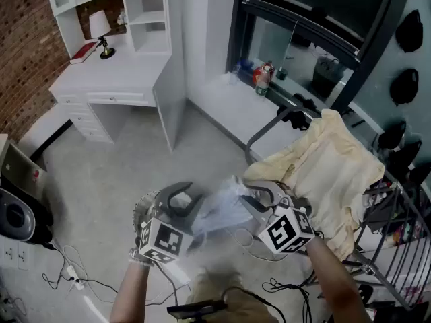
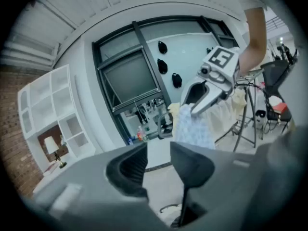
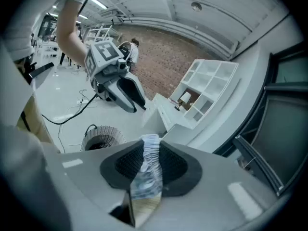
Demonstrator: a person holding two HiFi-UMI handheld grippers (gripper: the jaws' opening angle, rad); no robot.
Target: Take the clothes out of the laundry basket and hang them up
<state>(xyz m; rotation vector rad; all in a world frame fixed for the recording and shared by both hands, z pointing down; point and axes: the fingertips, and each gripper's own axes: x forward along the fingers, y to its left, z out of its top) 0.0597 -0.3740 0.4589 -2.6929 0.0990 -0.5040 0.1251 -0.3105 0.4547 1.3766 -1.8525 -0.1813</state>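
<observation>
Pale blue cloth [image 1: 222,210]: bunched in the right gripper and held well above the floor, with its loose end hanging between the two grippers.
Right gripper [image 3: 150,153]: clamped on the pale blue cloth, with a fold squeezed up between its ribbed pads.
Left gripper [image 2: 158,153]: jaws apart with nothing between them. Floor shows through the gap, and the hanging cloth is just beside it.
Basket [image 3: 101,137]: round, white and ribbed. It stands on the floor below the grippers.
Cream cloth [image 1: 330,173]: draped over the top edge of the drying rack [image 1: 264,132].
Desk [image 1: 111,73]: white, beside the brick wall. A lamp [image 1: 100,25] stands near its back edge.
</observation>
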